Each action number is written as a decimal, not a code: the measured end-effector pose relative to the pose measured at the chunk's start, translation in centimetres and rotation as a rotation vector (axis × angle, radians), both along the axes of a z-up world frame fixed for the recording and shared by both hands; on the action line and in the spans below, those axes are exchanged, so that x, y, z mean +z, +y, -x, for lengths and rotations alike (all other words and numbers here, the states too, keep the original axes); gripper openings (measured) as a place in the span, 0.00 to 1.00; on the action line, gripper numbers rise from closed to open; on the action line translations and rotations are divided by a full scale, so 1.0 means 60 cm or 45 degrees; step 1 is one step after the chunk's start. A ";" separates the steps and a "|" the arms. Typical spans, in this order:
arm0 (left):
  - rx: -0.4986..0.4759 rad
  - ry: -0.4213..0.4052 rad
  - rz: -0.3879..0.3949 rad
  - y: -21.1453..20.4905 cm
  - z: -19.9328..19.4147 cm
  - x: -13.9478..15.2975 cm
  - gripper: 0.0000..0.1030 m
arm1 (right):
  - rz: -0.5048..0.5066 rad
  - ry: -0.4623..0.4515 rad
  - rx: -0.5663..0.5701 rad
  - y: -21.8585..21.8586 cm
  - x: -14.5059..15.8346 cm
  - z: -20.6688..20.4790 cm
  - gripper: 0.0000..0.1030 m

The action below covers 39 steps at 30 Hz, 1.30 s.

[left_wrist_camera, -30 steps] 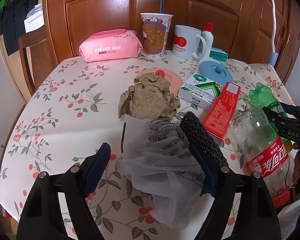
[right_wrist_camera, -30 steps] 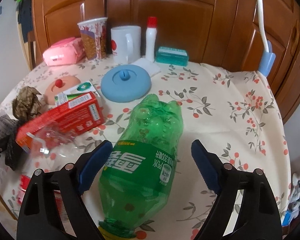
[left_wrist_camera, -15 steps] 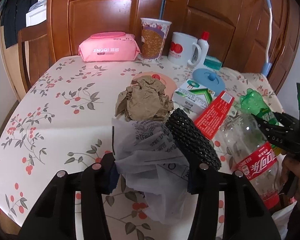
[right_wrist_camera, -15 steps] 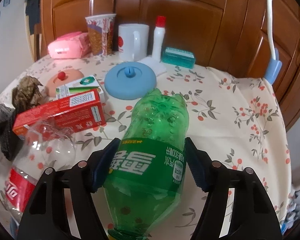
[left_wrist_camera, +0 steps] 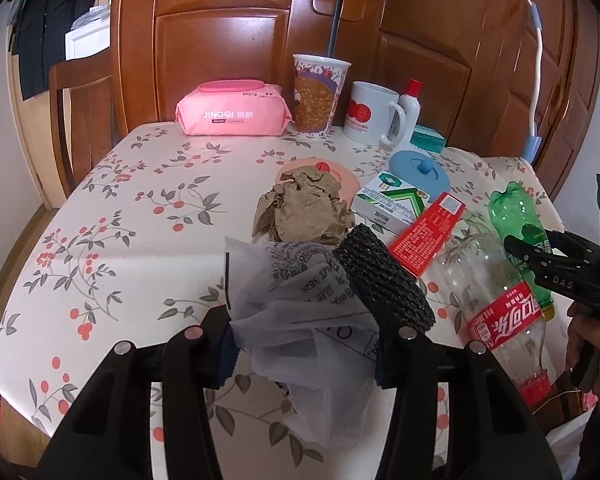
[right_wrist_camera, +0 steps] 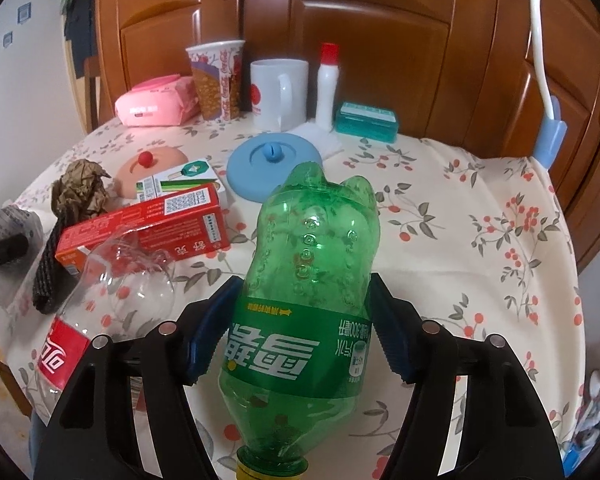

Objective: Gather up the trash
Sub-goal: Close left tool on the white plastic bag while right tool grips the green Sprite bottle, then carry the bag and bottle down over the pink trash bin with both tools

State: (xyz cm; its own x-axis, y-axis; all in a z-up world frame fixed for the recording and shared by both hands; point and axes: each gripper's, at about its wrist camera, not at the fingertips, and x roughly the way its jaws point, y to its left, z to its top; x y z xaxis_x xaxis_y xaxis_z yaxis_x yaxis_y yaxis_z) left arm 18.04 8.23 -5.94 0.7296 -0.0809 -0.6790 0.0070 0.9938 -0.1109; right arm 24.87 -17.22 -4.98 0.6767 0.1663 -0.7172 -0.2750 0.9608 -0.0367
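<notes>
Both pairs of fingers now closed on trash, where a second ago both stood spread around it. Left gripper (left_wrist_camera: 302, 342): pinching the crumpled white receipt paper (left_wrist_camera: 300, 304), with the black woven scrap (left_wrist_camera: 384, 276) pressed against the right finger, possibly caught too. Right gripper (right_wrist_camera: 300, 338): pads clamped on either side of the green soda bottle (right_wrist_camera: 312, 280) at its label, base pointing away beyond the fingertips, yellow cap toward the camera. Meaning for the task, as a judgement: two pieces secured at once, ready for lifting off the floral tablecloth (left_wrist_camera: 140, 220) toward a bin, none visible in either view.

Left wrist view only: the right gripper seen from outside, gripping the green bottle to the right of the fingers. Right wrist view only: the teal box (right_wrist_camera: 366, 122) behind the blue lid (right_wrist_camera: 274, 166). Still ahead of the fingers in both views: crumpled brown paper (left_wrist_camera: 304, 212), red carton (right_wrist_camera: 148, 226), clear cola bottle (left_wrist_camera: 496, 300).
</notes>
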 end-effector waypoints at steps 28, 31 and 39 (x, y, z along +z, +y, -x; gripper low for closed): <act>-0.098 -0.100 -0.004 -0.050 0.122 0.080 0.48 | -0.121 -0.180 0.111 0.027 0.130 0.182 0.63; -0.121 -0.112 -0.006 -0.064 0.154 0.090 0.48 | -0.140 -0.187 0.135 0.034 0.138 0.231 0.63; -0.193 -0.092 -0.017 -0.095 0.254 0.084 0.48 | -0.171 -0.149 0.196 0.057 0.120 0.345 0.63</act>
